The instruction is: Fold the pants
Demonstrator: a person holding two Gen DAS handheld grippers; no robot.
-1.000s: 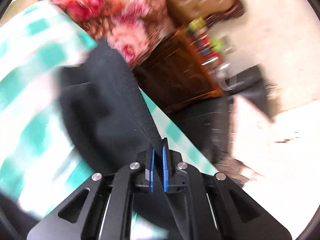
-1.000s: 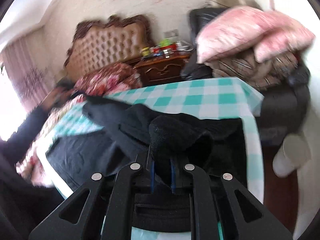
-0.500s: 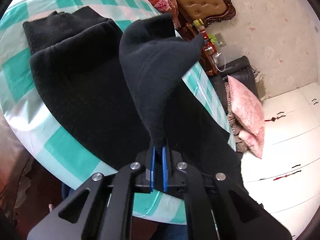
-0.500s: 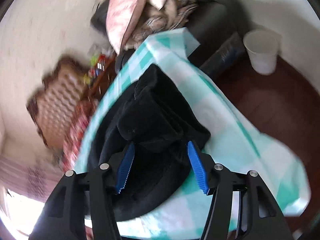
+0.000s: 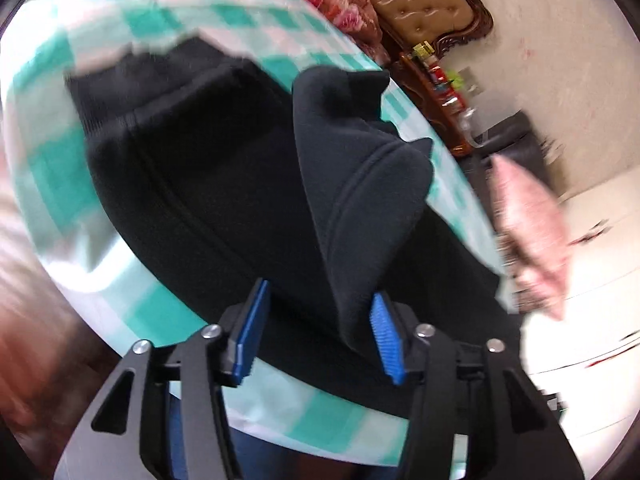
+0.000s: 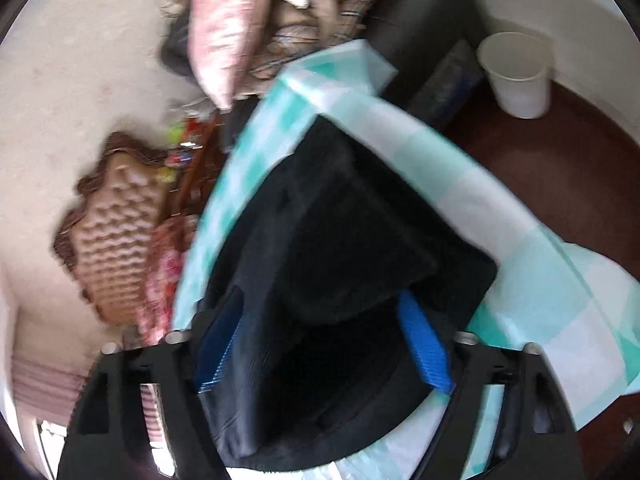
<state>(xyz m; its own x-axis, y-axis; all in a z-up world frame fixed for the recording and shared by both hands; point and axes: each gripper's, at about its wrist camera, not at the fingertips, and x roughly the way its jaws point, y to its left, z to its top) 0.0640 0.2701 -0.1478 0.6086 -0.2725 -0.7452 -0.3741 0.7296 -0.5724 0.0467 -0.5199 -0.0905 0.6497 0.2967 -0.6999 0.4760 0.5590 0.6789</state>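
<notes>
Black pants (image 5: 208, 184) lie folded on a table with a teal and white checked cloth (image 5: 132, 308). A raised flap of the pants (image 5: 360, 208) stands up and still touches the right blue pad of my left gripper (image 5: 316, 332), whose jaws are open. In the right wrist view the pants (image 6: 340, 256) lie bunched on the cloth (image 6: 520, 240). My right gripper (image 6: 320, 344) is open just above them, with the cloth between its blue pads but not clamped.
A tufted brown headboard (image 5: 420, 4), a flowered bedspread (image 5: 344, 8) and a wooden nightstand (image 5: 436, 92) stand beyond the table. Pink pillows (image 6: 232, 24) lie on a dark sofa (image 6: 416, 4). A white bin (image 6: 516, 72) stands on the dark floor.
My left gripper has opened and let go of the pants flap. My right gripper opened half a second ago and stays open. Both views have shifted and are blurred.
</notes>
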